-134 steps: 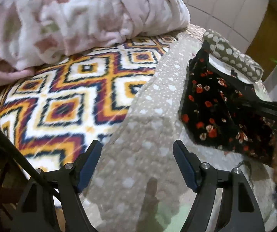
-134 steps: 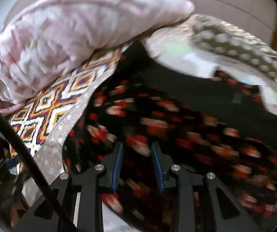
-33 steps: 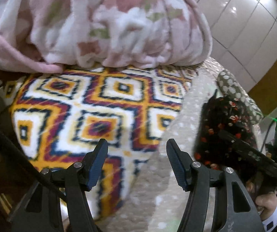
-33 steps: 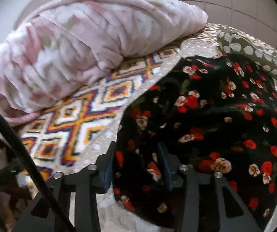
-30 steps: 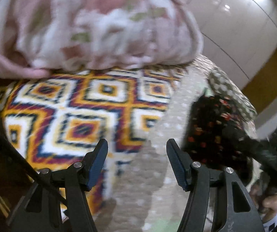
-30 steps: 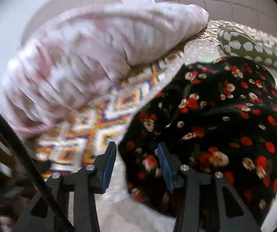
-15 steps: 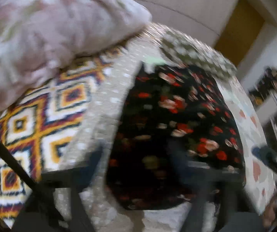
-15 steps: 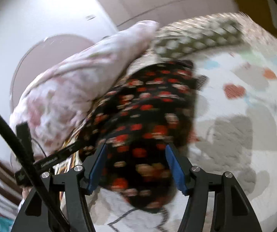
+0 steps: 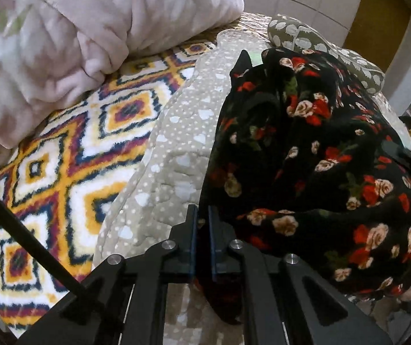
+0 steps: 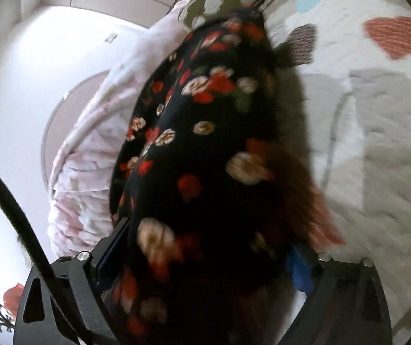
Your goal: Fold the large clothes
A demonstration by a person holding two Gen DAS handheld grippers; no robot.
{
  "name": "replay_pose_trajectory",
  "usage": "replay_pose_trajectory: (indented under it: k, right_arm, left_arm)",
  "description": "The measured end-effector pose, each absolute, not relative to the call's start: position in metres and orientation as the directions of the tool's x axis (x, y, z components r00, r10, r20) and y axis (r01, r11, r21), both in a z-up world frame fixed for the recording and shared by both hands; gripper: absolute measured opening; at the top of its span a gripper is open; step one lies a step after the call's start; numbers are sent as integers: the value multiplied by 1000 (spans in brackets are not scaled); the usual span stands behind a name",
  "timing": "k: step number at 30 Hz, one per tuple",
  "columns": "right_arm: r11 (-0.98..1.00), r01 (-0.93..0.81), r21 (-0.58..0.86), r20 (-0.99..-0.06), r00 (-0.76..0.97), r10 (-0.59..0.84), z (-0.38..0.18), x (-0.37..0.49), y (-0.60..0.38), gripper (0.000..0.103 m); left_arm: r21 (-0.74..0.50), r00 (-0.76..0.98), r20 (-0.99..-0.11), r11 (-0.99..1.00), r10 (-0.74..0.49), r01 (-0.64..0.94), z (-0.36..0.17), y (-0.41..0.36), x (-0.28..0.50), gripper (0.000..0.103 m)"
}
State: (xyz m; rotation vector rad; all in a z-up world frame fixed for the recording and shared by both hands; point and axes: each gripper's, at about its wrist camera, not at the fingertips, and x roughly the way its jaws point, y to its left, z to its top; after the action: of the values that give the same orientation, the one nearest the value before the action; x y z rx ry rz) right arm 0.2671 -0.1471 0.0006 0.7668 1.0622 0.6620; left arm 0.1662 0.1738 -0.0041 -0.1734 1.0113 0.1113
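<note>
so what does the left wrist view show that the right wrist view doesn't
Only the left wrist view shows the zigzag rug, the dotted beige quilt and the left gripper shut on the dress's edge.

Only the right wrist view shows the heart-print bedcover and the right gripper, whose jaws have just been opening, wide apart with cloth between them.

Both show the black floral dress, pink blanket and spotted pillow.
</note>
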Motion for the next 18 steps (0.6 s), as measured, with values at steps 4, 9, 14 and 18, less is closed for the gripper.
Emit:
replay_pose_trajectory:
  k: [4,9,14,18]
  right_arm:
    - [537,-84,839,-492,305,816,-2,281,-141,62]
    - [551,-166,818,-469,363,805,39,265,-169,45]
    - [623,-171,763,-500,455,737,72,253,-242,45]
    - [694,-28,719,-598,484,639,52,249,-299,52]
  left_arm:
    - [-61,535,-843,980,52,-192,-3,166,166,5]
    - [-90,534,-846,984,7,-155,8,135,164,5]
    - [-183,508,-850,982,-139,-37,3,76,166,6]
    - [-181,488,-859,983,-156,-5,-1,46,163,10]
